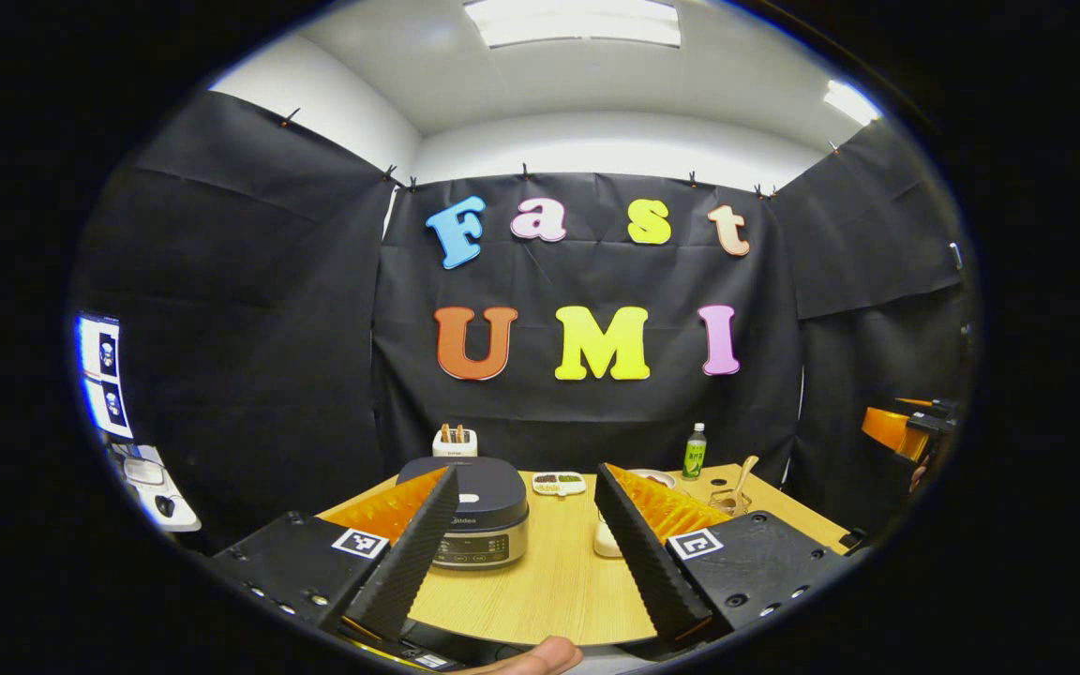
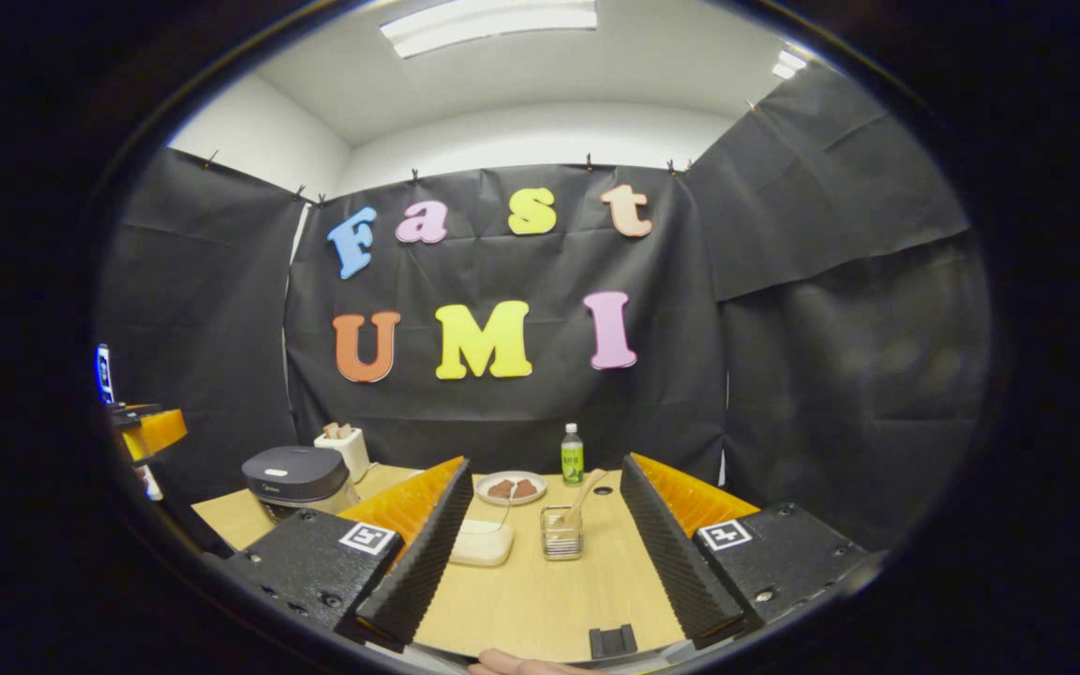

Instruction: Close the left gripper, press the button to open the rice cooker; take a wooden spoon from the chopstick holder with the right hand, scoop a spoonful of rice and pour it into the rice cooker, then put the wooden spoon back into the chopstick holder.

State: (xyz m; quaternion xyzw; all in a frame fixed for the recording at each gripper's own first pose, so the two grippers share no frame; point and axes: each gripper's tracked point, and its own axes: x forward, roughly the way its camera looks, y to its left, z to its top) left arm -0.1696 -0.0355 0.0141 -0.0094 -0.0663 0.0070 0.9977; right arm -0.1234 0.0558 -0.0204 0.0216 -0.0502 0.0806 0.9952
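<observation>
The dark-lidded rice cooker point(image 1: 479, 511) stands with its lid down at the left of the wooden table point(image 1: 549, 591), just beyond my left gripper point(image 1: 526, 472), whose fingers are spread wide with nothing between them. In the right gripper view the cooker point(image 2: 296, 478) sits far left. A wooden spoon point(image 2: 587, 502) leans in the wire chopstick holder point(image 2: 561, 536), straight ahead of my right gripper point(image 2: 545, 464), which is open and holds nothing. A white dish point(image 2: 479, 544) lies left of the holder; I cannot make out its contents. The spoon point(image 1: 742, 473) and holder point(image 1: 732, 503) also appear at the right in the left gripper view.
A white box point(image 1: 455, 441) stands behind the cooker. A small tray point(image 1: 559, 483), a plate point(image 2: 510, 487) and a green bottle point(image 2: 573, 455) sit near the back wall. The other gripper point(image 1: 896, 429) hangs off the table's right. A fingertip point(image 1: 540, 658) rests at the bottom edge.
</observation>
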